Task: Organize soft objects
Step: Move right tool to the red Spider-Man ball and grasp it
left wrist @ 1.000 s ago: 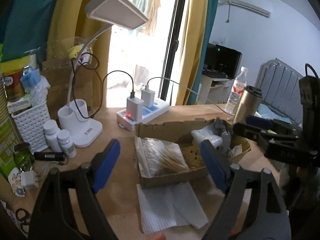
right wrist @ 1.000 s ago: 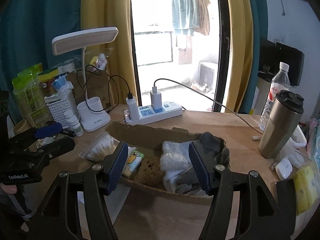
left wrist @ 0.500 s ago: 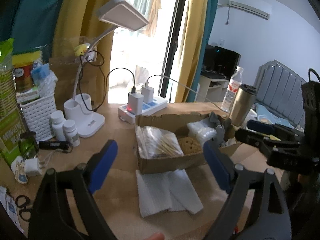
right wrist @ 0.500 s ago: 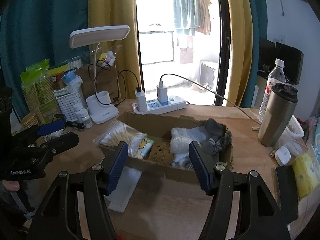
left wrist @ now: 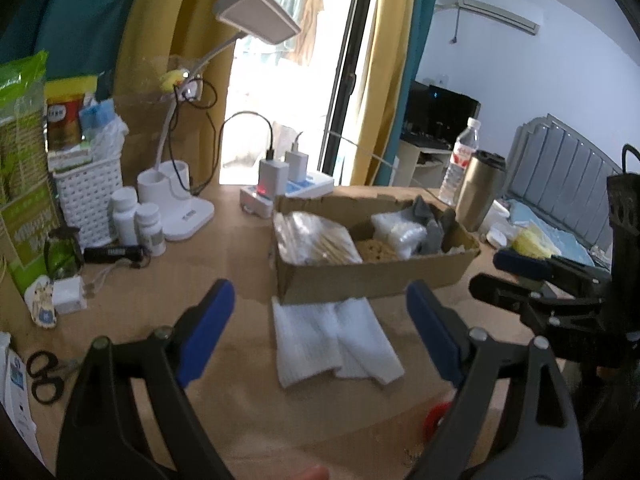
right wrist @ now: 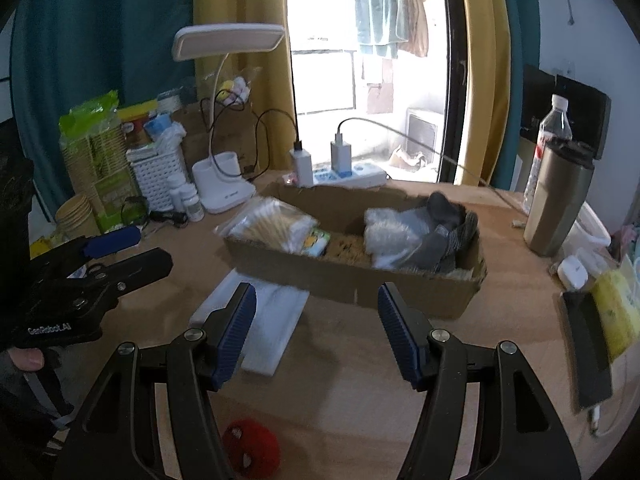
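Observation:
A shallow cardboard box (left wrist: pixel 376 276) (right wrist: pixel 400 284) sits mid-desk. It holds a bag of cotton swabs (right wrist: pixel 272 228), a sponge (right wrist: pixel 346 246), bubble wrap (right wrist: pixel 390 230) and grey socks (right wrist: pixel 444 216). Folded white foam sheets (left wrist: pixel 332 340) (right wrist: pixel 260 320) lie on the desk in front of the box. A red Spider-Man plush ball (right wrist: pixel 250 448) lies near the desk's front edge. My left gripper (left wrist: pixel 320 328) is open and empty above the foam sheets. My right gripper (right wrist: pixel 314 332) is open and empty in front of the box.
A desk lamp (left wrist: pixel 176 208), a power strip (left wrist: pixel 288 196), pill bottles (left wrist: pixel 136 220), a white basket (left wrist: pixel 88 196) and scissors (left wrist: pixel 42 374) stand left. A steel tumbler (right wrist: pixel 556 200) and a water bottle (right wrist: pixel 550 136) stand right, with a yellow pack (right wrist: pixel 616 308) near the edge.
Both grippers have pulled back from the box toward the desk's front edge. The foam sheets and the red plush ball have come into view. Both stay open.

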A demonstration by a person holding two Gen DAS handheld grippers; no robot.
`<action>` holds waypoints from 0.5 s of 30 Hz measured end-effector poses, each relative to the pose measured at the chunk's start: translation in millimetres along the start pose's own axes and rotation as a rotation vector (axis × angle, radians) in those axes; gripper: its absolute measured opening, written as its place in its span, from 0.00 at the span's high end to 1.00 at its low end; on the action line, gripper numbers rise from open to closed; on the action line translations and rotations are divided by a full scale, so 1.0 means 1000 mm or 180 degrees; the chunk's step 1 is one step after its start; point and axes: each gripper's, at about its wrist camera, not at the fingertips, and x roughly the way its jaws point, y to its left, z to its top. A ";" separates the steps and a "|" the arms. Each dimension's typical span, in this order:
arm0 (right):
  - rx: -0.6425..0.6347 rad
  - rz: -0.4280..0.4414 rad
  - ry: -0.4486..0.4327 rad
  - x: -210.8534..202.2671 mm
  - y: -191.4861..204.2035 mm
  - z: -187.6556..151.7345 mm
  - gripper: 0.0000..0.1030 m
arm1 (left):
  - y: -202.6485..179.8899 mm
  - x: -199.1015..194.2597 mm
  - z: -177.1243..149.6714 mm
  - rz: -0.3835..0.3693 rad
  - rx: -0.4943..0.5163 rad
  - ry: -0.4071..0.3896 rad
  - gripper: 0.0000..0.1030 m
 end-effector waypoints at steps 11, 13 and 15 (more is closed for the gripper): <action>-0.0014 0.0110 0.0224 0.005 0.015 -0.037 0.36 | 0.001 -0.001 -0.031 -0.0018 -0.0059 0.0144 0.13; -0.0008 0.0124 0.0281 0.008 0.017 -0.044 0.36 | 0.001 -0.002 -0.036 -0.0012 -0.0074 0.0156 0.14; -0.0009 0.0143 0.0316 0.009 0.019 -0.049 0.36 | 0.002 -0.002 -0.040 -0.0008 -0.0082 0.0173 0.13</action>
